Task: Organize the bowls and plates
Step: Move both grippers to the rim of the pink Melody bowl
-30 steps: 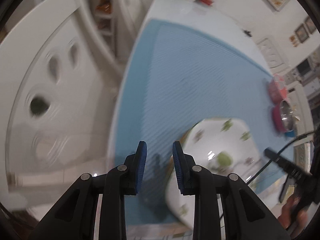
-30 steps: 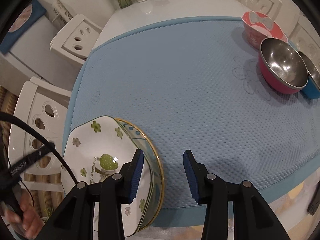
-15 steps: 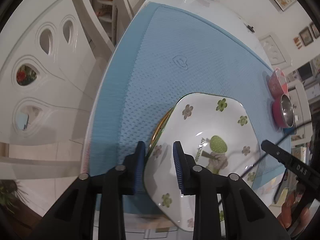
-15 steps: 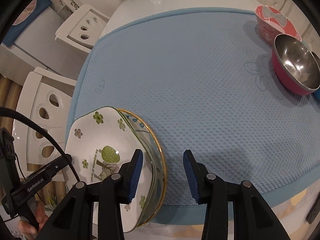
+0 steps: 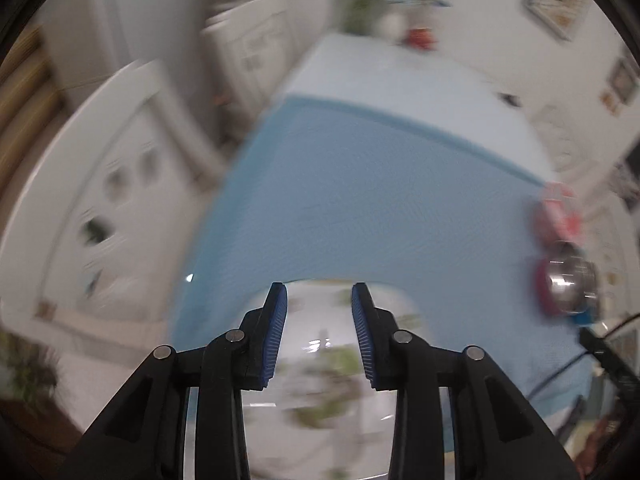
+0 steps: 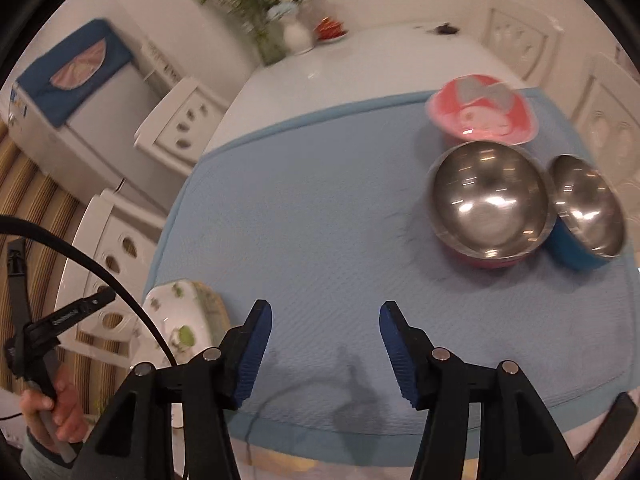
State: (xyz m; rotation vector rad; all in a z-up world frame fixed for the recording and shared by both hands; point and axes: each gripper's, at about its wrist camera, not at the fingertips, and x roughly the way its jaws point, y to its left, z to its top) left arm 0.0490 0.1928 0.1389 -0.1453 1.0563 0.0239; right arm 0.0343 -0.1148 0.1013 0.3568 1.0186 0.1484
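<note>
left gripper (image 5: 319, 332) fingers apart, nothing between; half second ago over plate rim, now pulled back, view blurred. flowered plate (image 6: 178, 320) sits on gold-rimmed plate (image 6: 216, 306), lower left of frame, near surface (image 6: 304, 216) edge. right gripper (image 6: 325, 354) fingers wider apart than before, empty, view swung toward bowls at right: pink bowl (image 6: 482, 114), red bowl (image 6: 490, 200), blue bowl (image 6: 584, 210). judgement: plates stacked, bowls next.
</note>
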